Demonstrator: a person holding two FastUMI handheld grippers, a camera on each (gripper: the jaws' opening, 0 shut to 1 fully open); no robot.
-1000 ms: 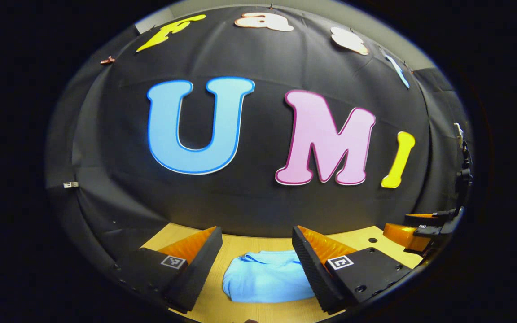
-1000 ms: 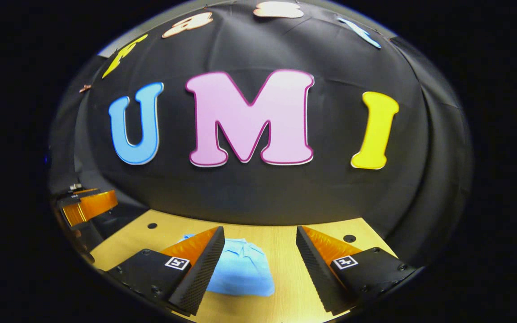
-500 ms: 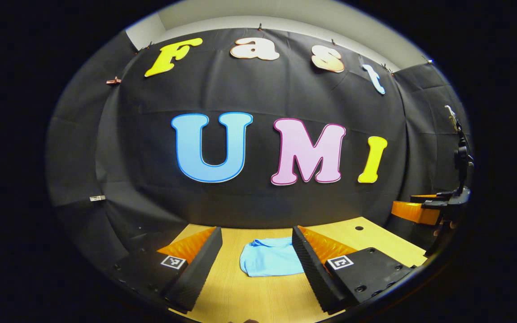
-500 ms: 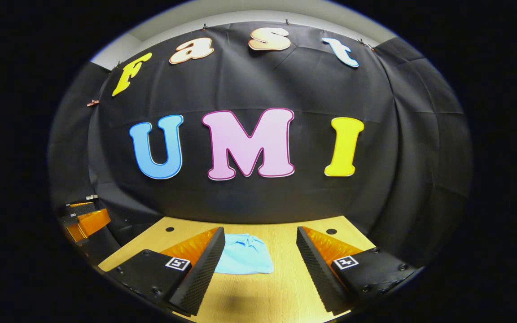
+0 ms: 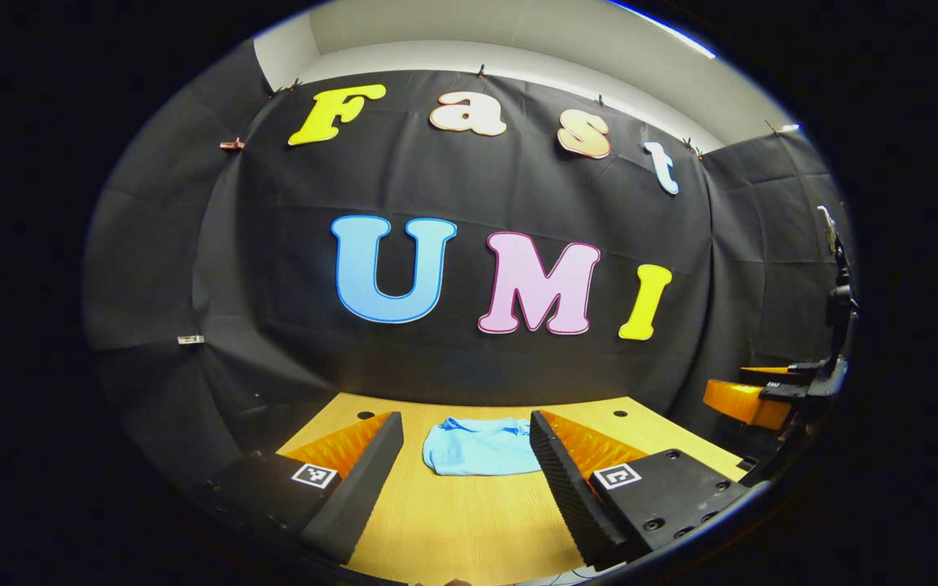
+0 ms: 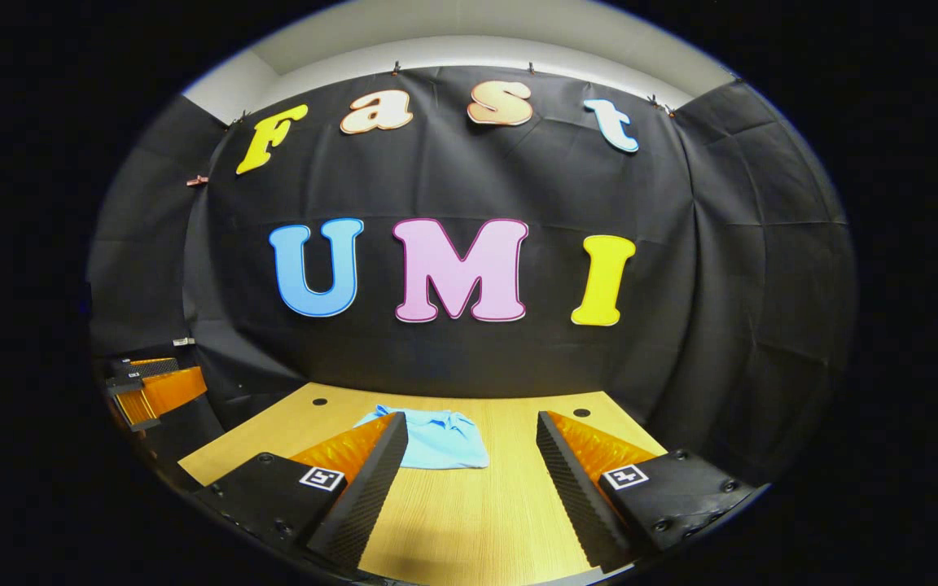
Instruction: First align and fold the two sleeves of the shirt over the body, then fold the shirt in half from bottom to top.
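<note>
Folded light-blue cotton shirt (image 5: pixel 481 446) lying compact on the pale wooden table (image 5: pixel 469 521), toward the far edge. Left gripper (image 5: pixel 459 476) and right gripper (image 6: pixel 469 480) both spread wide, empty — well short of it. Straight ahead of the left, ahead-left of the right; probably finished.

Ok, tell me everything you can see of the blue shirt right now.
The shirt is light blue, soft-looking cloth, lying as a compact folded bundle flat on the wooden table, toward its far side near the black cloth wall. A collar-like ridge shows along its far edge. No sleeves stick out. Nothing touches it: the left gripper and right gripper are both open and off it.
</note>
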